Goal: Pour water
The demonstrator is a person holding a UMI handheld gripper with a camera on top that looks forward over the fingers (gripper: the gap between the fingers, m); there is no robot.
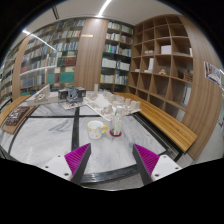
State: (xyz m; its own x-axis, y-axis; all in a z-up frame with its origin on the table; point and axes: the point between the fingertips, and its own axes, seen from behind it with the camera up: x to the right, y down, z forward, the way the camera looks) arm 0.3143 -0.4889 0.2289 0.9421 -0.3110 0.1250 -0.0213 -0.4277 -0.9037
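A small clear bottle (116,124) with a reddish base stands upright on the white table (50,140), and a white cup (95,129) sits just left of it. Both lie well beyond my gripper (113,159), a little ahead of the gap between the fingers. My two fingers are spread wide apart, magenta pads (78,158) facing inward, with nothing between them. A dark strip runs across the tabletop just ahead of the fingertips.
Further back on the table lie several papers, boxes and a glass item (100,100). A wooden bench (165,125) runs along the table's right side. Bookshelves (60,55) fill the back wall and wooden cubby shelves (165,60) stand at the right.
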